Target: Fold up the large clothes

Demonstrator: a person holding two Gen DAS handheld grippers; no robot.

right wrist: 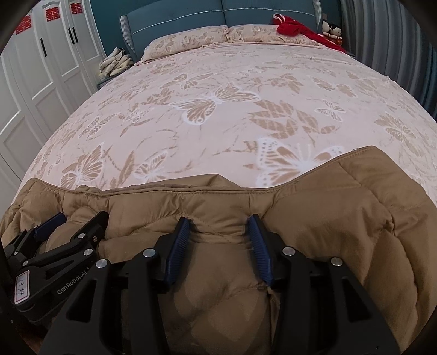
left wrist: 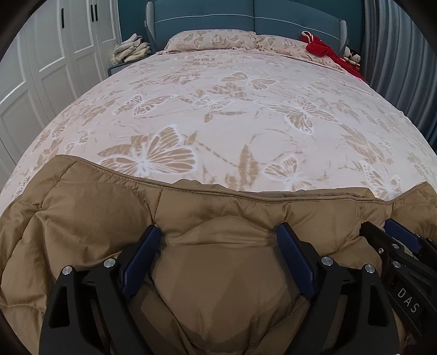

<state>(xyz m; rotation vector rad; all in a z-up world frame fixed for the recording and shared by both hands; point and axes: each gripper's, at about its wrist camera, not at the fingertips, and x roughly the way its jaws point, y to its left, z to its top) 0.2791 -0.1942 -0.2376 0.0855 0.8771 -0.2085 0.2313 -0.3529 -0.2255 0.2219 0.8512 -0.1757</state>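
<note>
Between the left gripper's (left wrist: 218, 232) two blue pads sits a puffed bulge of the tan padded coat (left wrist: 224, 286); jaws wide, pads resting against the fabric on either side, no visible pinch. Left figure rose then levelled, so jaws not moving now. Right gripper (right wrist: 221, 221) w/ two blue ribbed pads set narrower, a ridge of the same coat squeezed up between them, fabric puckered at both tips, so it's gripping the coat. Both grippers side by side, near each other: right one shows at the right edge of the left cam, left one at the lower left of the right cam, both tilted down onto the coat.

Coat: 1, lies across the near end of the bed (left wrist: 218, 90), stitched hem edge running left-right just beyond the fingertips, quilted panels spreading to both sides.

Bed cover: pink/beige w/ butterfly print. Pillows (left wrist: 210, 41): 2, same print, at the blue headboard (left wrist: 245, 19). Red garment (left wrist: 319, 46): 1, on the far right corner. Stack of folded pale cloth (left wrist: 132, 50) on a bedside stand, left. Small dolls (right wrist: 331, 30) far right. White wardrobe doors (right wrist: 54, 54) left, 3 red paper signs on top in the right cam.
</note>
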